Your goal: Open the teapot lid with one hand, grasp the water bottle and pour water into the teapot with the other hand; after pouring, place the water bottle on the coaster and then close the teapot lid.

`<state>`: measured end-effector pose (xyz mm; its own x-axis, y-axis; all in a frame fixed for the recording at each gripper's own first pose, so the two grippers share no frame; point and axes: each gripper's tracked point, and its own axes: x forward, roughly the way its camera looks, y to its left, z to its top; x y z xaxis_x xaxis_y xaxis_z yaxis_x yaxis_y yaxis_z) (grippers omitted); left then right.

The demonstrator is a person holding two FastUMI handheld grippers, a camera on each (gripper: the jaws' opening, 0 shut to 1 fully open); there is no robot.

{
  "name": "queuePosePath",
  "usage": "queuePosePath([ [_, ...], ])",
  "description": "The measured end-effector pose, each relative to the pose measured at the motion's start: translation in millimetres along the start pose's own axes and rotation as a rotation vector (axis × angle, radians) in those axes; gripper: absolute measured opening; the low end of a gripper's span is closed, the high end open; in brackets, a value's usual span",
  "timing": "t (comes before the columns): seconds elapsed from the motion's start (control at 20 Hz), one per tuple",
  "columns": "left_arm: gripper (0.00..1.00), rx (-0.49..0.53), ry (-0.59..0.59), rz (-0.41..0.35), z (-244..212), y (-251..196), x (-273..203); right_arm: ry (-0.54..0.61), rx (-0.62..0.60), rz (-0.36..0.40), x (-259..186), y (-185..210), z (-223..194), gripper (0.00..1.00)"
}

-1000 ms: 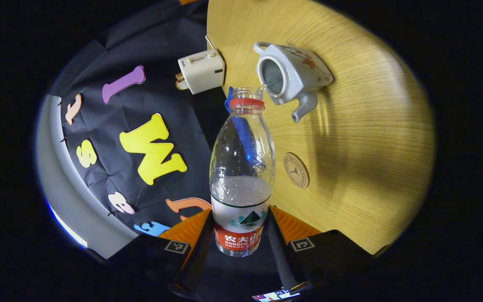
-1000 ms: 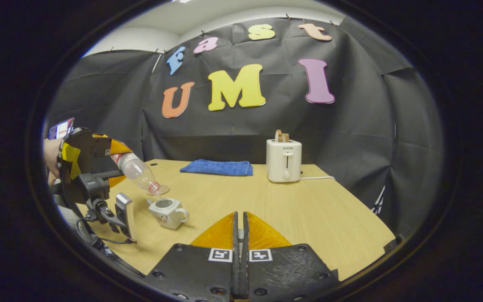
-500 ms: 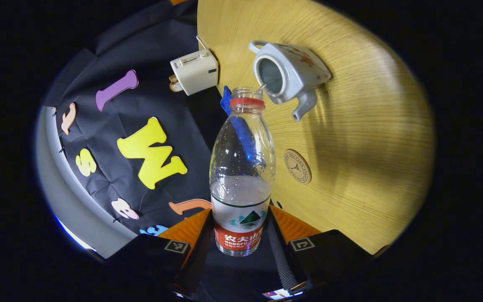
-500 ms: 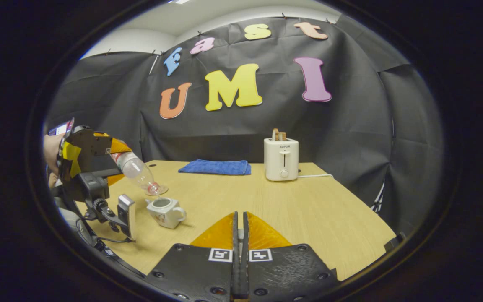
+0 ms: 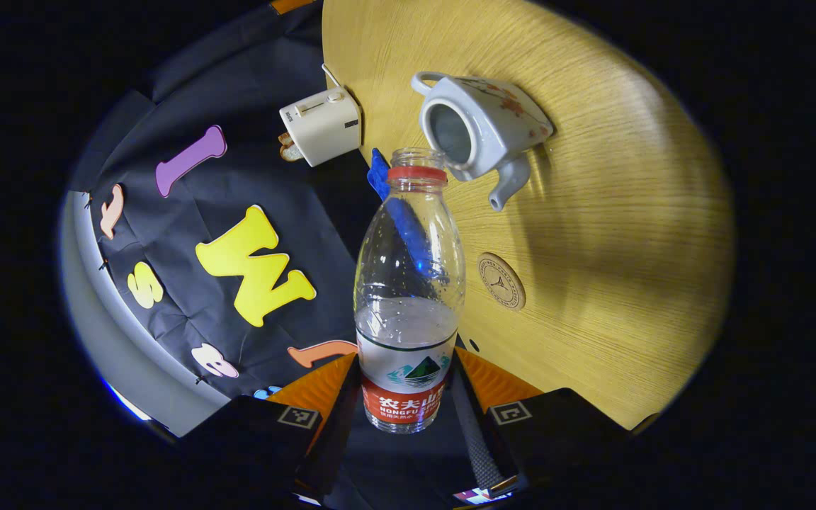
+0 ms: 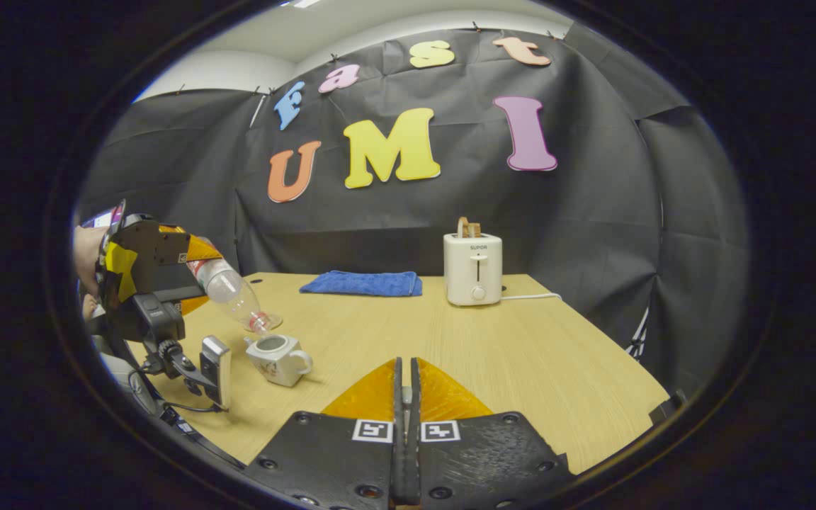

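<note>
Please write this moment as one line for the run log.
left tongs: shut on clear plastic water bottle, tilted over lidless white ceramic teapot | right tongs: shut | round coaster: bare

A light wooden bench (image 6: 493, 354) stands before a black cloth wall (image 6: 592, 212), with a white toaster (image 6: 472, 268) and a folded blue towel (image 6: 362, 283) near its far edge, under a white ceiling (image 6: 351, 32).
</note>
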<state>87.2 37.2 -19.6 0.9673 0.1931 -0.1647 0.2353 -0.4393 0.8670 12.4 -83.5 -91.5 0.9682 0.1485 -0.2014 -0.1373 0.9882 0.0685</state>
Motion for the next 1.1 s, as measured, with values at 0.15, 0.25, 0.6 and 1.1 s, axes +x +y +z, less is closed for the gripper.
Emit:
queuePosePath([
  [0.15, 0.73, -0.028, 0.0, -0.003, -4, -3, 2, 0.0, 0.001, -0.001, -1, 1, 0, 0.0],
  [0.25, 0.72, -0.08, -0.009, -0.042, -5, -14, 6, 0.001, 0.001, -0.005, 0, 1, 1, 0.0],
  [0.6, 0.73, -0.434, -0.078, -0.081, -4, -36, 4, -0.001, -0.009, -0.007, 1, 9, 6, 0.0],
  [1.1, 0.73, -1.399, -0.077, -0.168, -26, -69, -22, -0.025, -0.043, 0.012, 5, 36, 31, 0.0],
])
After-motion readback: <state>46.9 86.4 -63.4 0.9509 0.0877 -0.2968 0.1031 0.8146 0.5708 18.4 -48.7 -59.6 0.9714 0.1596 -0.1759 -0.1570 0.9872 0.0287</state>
